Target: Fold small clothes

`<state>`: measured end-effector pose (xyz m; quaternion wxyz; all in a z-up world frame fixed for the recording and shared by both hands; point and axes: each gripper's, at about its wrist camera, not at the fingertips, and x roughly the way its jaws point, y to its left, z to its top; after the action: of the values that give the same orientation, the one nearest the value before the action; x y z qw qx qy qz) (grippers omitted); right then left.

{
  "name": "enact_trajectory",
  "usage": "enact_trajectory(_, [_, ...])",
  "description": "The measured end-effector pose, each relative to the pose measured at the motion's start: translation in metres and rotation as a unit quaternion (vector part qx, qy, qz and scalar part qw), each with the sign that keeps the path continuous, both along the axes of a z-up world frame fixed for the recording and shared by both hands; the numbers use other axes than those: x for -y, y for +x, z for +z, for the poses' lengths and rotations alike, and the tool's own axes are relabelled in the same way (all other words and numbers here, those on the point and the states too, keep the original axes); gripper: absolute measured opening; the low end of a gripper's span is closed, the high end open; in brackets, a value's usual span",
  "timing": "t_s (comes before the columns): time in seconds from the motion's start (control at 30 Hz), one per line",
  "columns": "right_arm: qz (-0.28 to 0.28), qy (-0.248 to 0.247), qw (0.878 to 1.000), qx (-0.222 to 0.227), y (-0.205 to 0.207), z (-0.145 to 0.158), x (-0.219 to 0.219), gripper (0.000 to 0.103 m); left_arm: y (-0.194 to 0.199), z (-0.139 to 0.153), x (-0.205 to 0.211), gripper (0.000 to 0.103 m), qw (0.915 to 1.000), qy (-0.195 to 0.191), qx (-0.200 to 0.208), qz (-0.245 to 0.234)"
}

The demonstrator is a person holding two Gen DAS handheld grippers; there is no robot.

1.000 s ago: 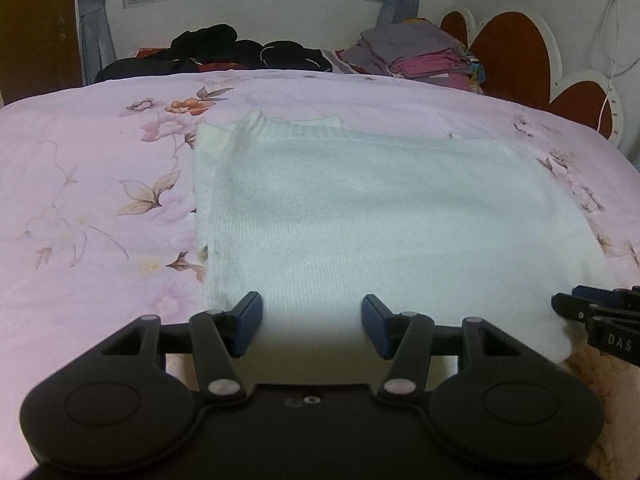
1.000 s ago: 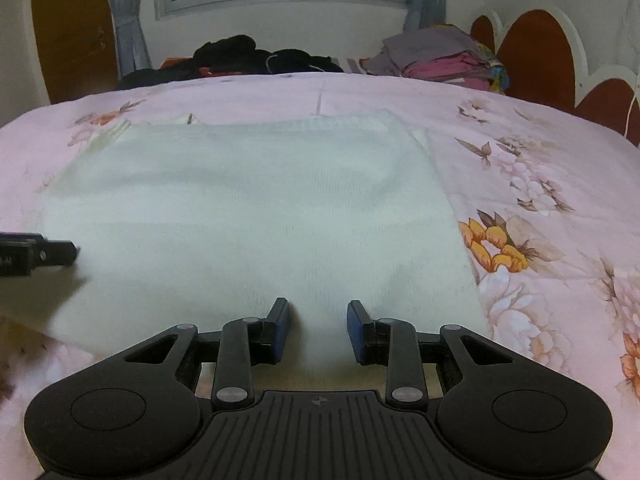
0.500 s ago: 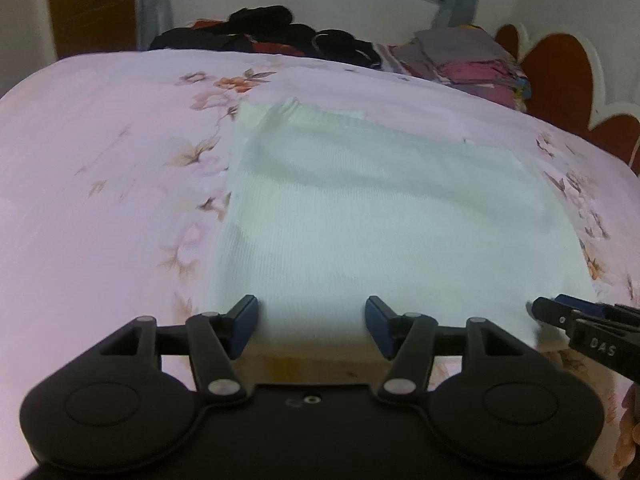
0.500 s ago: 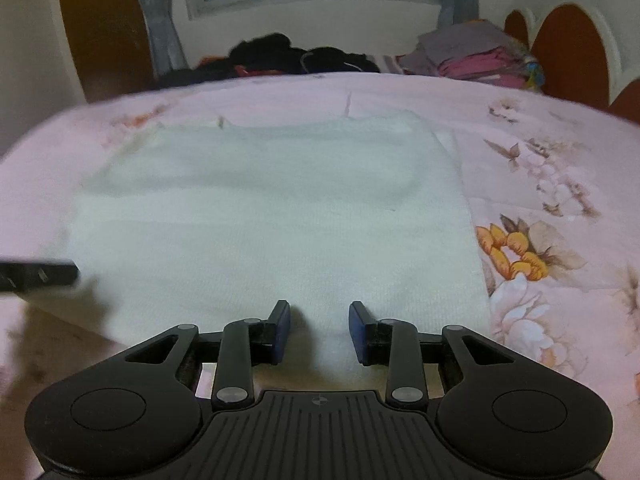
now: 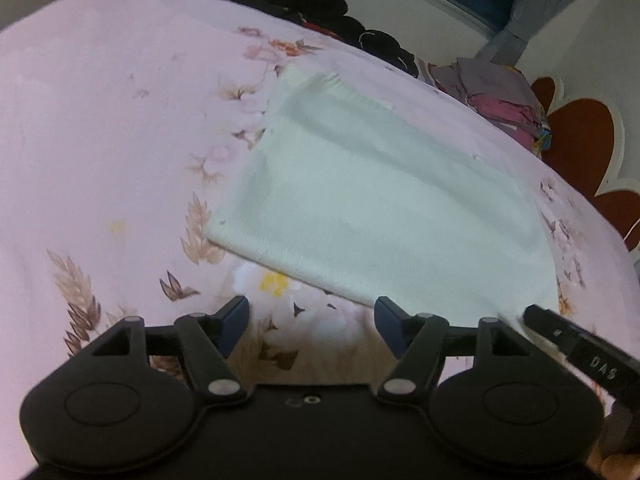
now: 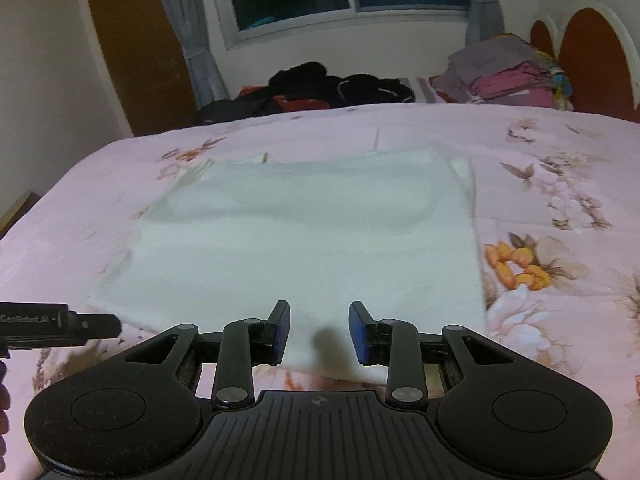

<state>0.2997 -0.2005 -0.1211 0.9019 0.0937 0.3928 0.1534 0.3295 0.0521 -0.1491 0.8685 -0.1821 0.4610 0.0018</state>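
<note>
White knitted garment point(image 5: 384, 208), folded flat, lies on the pink floral bed sheet point(image 5: 100, 140). Right tool point(image 6: 319, 330) hovers over its near hem, jaws apart and empty. Left tool point(image 5: 310, 326) sits just off the near corner above bare sheet, jaws opening, nothing between them.

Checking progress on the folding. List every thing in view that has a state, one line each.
white knit garment: folded flat on the bed, unheld.
left gripper: jaws opening, nothing between them, over bare sheet.
right gripper: open, over the garment's near edge, not gripping.
folded pile: stacked by the headboard.
dark clothes: unfolded heap.
</note>
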Motion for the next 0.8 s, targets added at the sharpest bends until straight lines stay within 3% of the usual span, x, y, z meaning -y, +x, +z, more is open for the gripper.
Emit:
enact_trajectory(0.13, [0.006,0.001,1.0,-0.009,0.005,-0.007,-0.015,0.033,0.005,-0.016,-0.012,0.072,0.9982,-0.055,0.003,0.022])
enact_trajectory(0.3, [0.014,-0.021,1.0,-0.012,0.023,-0.016,-0.037,0.033,0.018,-0.027,-0.021,0.087,0.9914,-0.118,0.037,0.042])
enact_trajectory(0.47, [0.012,-0.025,1.0,-0.009,0.052,-0.02,-0.054,0.033,0.038,-0.032,-0.026,0.089,0.9827,-0.163,0.061,0.065])
enact_trajectory(0.63, [0.003,-0.026,1.0,0.0,0.084,-0.019,-0.064,0.033,0.057,-0.039,-0.036,0.079,0.9717,-0.203,0.08,0.09])
enact_trajectory(0.73, [-0.003,-0.03,0.999,0.01,0.103,-0.019,-0.072,0.033,0.066,-0.045,-0.042,0.063,0.9674,-0.215,0.087,0.101])
enact_trajectory(0.8, [-0.003,-0.039,0.999,0.016,0.112,-0.021,-0.078,0.033,0.069,-0.049,-0.045,0.046,0.9652,-0.221,0.089,0.108])
